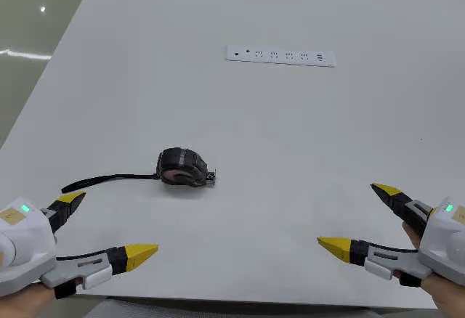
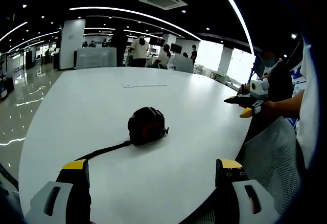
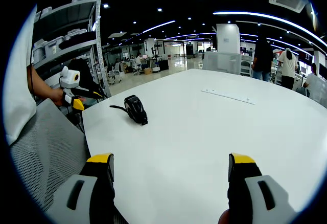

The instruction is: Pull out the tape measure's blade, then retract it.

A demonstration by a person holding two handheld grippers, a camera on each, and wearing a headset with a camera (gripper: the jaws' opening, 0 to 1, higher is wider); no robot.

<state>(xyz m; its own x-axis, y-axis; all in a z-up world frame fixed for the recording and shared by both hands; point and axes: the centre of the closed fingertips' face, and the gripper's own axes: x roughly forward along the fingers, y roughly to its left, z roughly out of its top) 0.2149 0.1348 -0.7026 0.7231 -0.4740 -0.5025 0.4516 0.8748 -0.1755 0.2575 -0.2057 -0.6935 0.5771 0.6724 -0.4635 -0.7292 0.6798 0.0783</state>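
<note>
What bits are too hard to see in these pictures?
- Tape measure: blade hidden inside its case, head view.
- Power strip: switch too small to read, head view.
- Left tongs, right tongs: handles cut off by the head view's edges.

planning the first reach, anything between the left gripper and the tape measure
Nothing visible does. Bare table lies between the left gripper and the tape measure; its own black strap trails toward that gripper.

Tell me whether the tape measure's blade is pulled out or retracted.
Retracted: only the end hook shows at the mouth of the tape measure.
</note>
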